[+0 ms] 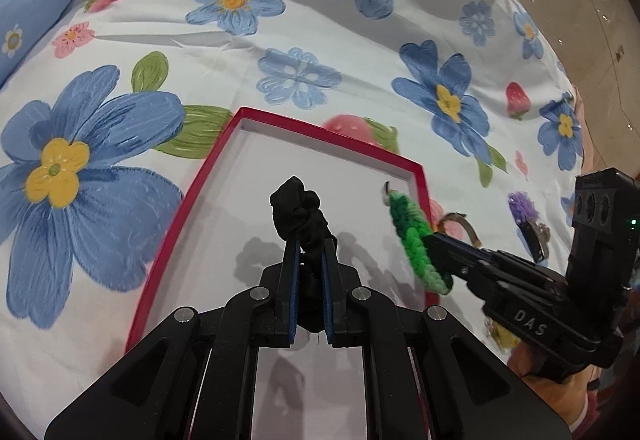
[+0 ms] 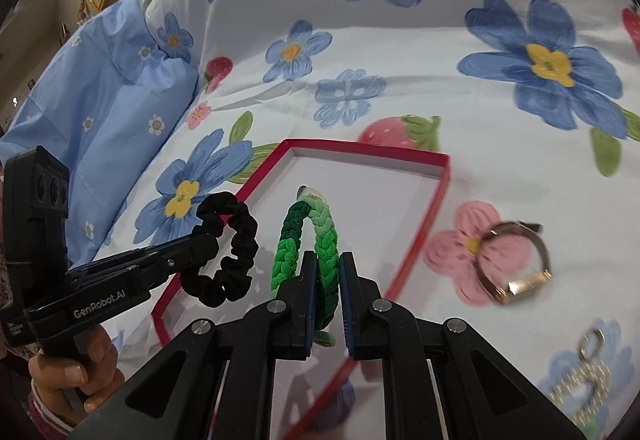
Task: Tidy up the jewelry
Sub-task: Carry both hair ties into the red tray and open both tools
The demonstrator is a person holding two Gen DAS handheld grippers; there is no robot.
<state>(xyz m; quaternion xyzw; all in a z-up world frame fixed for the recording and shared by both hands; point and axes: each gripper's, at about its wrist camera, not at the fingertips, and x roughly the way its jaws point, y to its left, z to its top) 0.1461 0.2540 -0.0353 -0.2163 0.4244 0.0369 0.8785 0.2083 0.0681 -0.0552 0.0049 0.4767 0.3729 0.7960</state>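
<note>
A red-rimmed box (image 1: pixel 280 118) with a white floor lies on the flowered bedspread; it also shows in the right wrist view (image 2: pixel 368 154). My left gripper (image 1: pixel 311 242) is shut on a black scrunchie (image 1: pixel 298 210) and holds it over the box; the scrunchie also shows in the right wrist view (image 2: pixel 234 252). My right gripper (image 2: pixel 326 258) is shut on a green braided bracelet (image 2: pixel 326 240) above the box's right side; the bracelet also shows in the left wrist view (image 1: pixel 416 240).
A gold bangle (image 2: pixel 516 264) lies on the spread right of the box. A beaded piece with a ring (image 2: pixel 584 380) lies nearer right. A purple hair clip (image 1: pixel 528 216) lies beyond the right gripper. A blue pillow (image 2: pixel 112 100) sits at the left.
</note>
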